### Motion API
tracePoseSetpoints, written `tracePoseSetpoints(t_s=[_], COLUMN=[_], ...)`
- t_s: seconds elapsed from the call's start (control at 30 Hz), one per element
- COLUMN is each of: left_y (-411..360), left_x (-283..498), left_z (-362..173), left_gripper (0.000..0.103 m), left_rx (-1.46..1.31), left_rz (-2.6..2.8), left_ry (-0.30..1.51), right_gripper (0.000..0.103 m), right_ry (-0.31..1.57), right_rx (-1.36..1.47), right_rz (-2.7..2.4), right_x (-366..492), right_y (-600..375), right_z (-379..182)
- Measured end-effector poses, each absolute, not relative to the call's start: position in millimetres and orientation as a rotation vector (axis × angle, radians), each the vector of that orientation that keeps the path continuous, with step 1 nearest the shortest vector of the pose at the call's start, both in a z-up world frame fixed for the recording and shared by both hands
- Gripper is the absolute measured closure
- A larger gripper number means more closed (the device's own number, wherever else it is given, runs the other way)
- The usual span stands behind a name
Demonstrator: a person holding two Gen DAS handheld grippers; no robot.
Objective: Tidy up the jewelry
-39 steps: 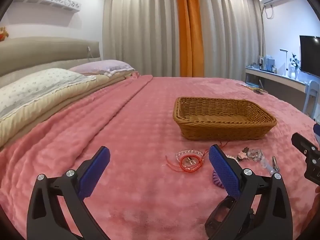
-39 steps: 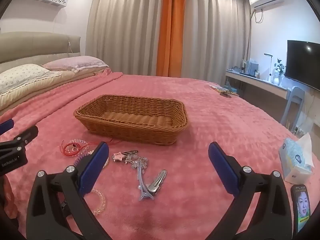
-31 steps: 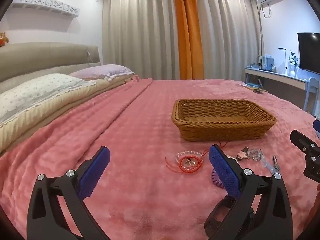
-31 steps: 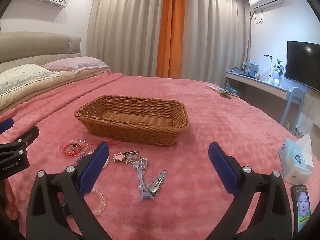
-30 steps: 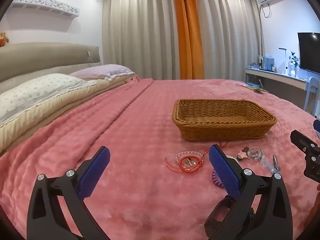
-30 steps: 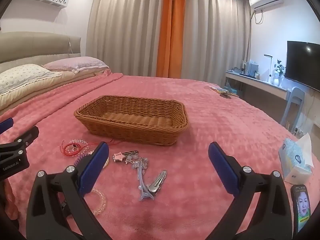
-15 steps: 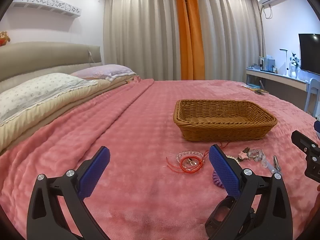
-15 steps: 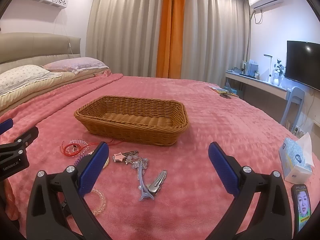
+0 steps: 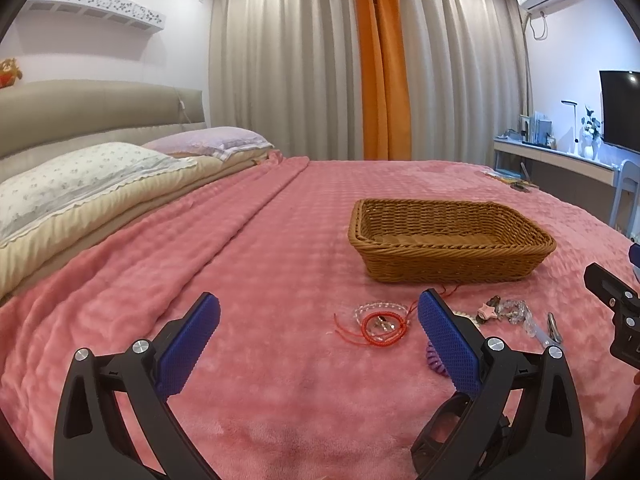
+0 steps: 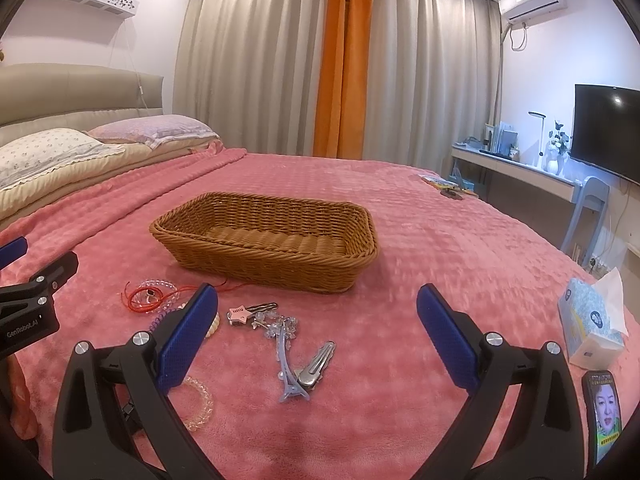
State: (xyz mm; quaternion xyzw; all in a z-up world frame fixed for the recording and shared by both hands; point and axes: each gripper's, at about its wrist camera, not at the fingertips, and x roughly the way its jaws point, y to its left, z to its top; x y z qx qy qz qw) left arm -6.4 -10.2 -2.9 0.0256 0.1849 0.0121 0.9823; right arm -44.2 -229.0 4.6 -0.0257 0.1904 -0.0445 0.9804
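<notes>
I have the bed [image 9: 280,240] under both grippers, its pink blanket filling everything ahead of the jaws. The basket [image 10: 264,240] sits on it well beyond my right jaws, ahead and a little left of their gap; from the left gripper [image 9: 318,312] it stands ahead of the right finger, past the jewelry. I see nothing inside it.

Both sets of jaws are spread wide and carry nothing. The left gripper hangs over bare blanket, with the jewelry off toward its right finger. The red cord [image 9: 376,326], looped with a clear bead bracelet [image 9: 370,308], lies just inside that finger's tip. A purple coil [image 9: 435,362] peeks out beside the same finger, partly hidden.

The right gripper [image 10: 316,306] has the hair clips [image 10: 300,364] lying between its jaws, nearer the left finger, a silver one touching a pale blue one. Just beyond them sits the star charm [image 10: 239,314] with its crystal cluster. A clear pink bracelet [image 10: 198,402] lies beside the left finger, half covered by it.

Outside the right finger are a tissue box [image 10: 592,324] and a phone [image 10: 604,412].
</notes>
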Motion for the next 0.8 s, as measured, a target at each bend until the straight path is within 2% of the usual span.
tracePoseSetpoints(t_s=[0.8], left_y=[-8.9], left_x=[-7.0], left_z=[-5.9], left_gripper=[0.007], left_rx=[0.036], left_rz=[0.028], left_ry=[0.382], right_gripper=[0.008], right_ry=[0.370], right_rx=[-0.076], right_rz=[-0.087], right_x=[-46.0], right_y=[-224.7], right_z=[3.5])
